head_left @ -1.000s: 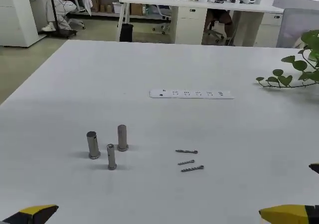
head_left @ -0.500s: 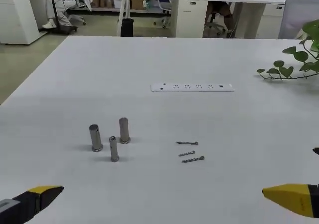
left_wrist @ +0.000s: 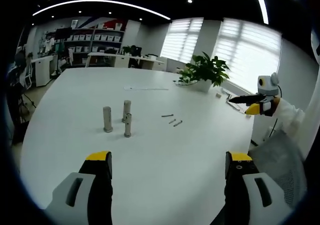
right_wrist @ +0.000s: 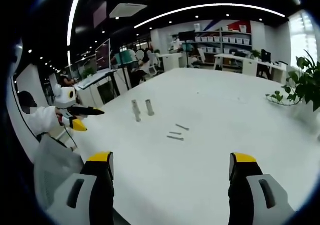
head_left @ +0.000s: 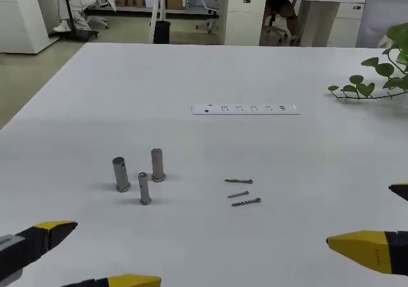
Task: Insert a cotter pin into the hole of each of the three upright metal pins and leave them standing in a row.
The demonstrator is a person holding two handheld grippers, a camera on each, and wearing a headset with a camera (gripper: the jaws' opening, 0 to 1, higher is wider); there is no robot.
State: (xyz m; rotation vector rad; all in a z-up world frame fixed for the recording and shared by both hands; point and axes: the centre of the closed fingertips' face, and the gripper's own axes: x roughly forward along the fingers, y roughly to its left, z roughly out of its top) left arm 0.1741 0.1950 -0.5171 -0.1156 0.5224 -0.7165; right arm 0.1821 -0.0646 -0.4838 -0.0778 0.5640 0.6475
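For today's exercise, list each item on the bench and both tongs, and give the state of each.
metal pins: all three upright, no cotter pin fitted
cotter pins: all three lying loose on the table
left tongs: open, empty
right tongs: open, empty
power strip: lying flat, no plugs seen

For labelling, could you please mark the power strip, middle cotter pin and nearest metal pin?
power strip (head_left: 245, 110), head view, top face.
middle cotter pin (head_left: 238, 194), head view, shaft.
nearest metal pin (head_left: 144, 188), head view, body.
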